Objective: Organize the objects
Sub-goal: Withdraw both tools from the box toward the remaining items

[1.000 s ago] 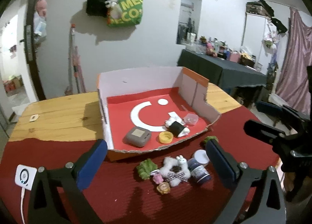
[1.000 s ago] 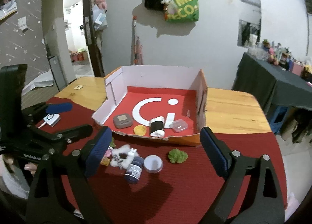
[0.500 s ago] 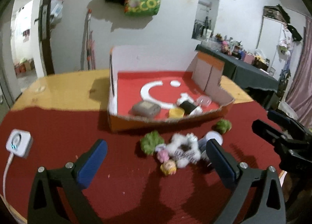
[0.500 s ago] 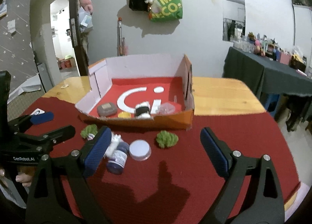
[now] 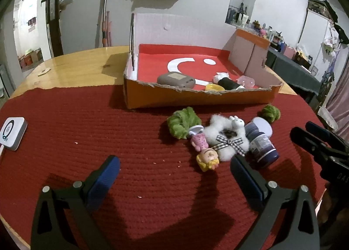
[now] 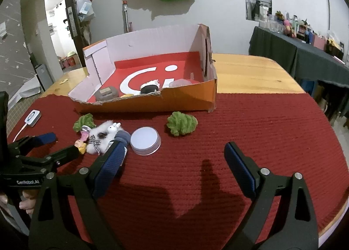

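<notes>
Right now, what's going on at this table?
A person holds a two-finger gripper in each hand over a red mat, tidying small things into a cardboard box. Both the left gripper and the right gripper are open and hold nothing. The box already contains a grey case, a yellow cap and a few other bits. Outside it, on the mat, lie a fluffy white toy, a dark jar, a white lid, two green pom-poms and small figures.
</notes>
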Tool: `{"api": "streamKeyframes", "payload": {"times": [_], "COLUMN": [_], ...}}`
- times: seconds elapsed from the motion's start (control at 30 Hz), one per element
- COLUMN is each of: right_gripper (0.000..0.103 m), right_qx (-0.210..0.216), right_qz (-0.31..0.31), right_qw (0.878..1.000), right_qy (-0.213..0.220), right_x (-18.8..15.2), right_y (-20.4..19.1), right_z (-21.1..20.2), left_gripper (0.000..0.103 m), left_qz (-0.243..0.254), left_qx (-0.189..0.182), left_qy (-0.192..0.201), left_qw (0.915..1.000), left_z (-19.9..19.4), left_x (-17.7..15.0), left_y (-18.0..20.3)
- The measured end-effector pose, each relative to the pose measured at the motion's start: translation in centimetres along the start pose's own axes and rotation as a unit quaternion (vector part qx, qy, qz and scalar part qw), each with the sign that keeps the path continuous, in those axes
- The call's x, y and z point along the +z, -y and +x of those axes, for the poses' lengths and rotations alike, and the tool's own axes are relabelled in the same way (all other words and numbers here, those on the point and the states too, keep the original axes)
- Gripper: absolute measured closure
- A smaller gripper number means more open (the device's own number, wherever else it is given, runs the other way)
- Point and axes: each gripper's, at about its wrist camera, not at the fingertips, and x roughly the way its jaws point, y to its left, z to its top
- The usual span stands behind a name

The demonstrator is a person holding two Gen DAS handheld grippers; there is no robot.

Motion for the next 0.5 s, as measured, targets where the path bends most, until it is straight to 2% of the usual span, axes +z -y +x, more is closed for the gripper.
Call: {"api": "streamKeyframes", "payload": {"times": [0.37,0.5], "right_gripper": [0.009,0.009], "right_qx": [0.002,-0.001], "right_qz": [0.004,-0.011], "right_qw": [1.0,1.0], "right_qy": [-0.013,-0.017], "right_x": [0.3,0.7], "right_y": [0.5,0.6], "right_z": [0.8,1.1], "left_gripper": [0.0,0.003], "left_qz": [0.014,0.041], "left_qx": [0.025,0.014], "left_qy": [-0.023,-0.03], "left_qw": [0.9993,0.9986], "left_z": [0.7,0.6], "left_x": [0.7,0.9], "left_y": [-1.3,-1.7]}}
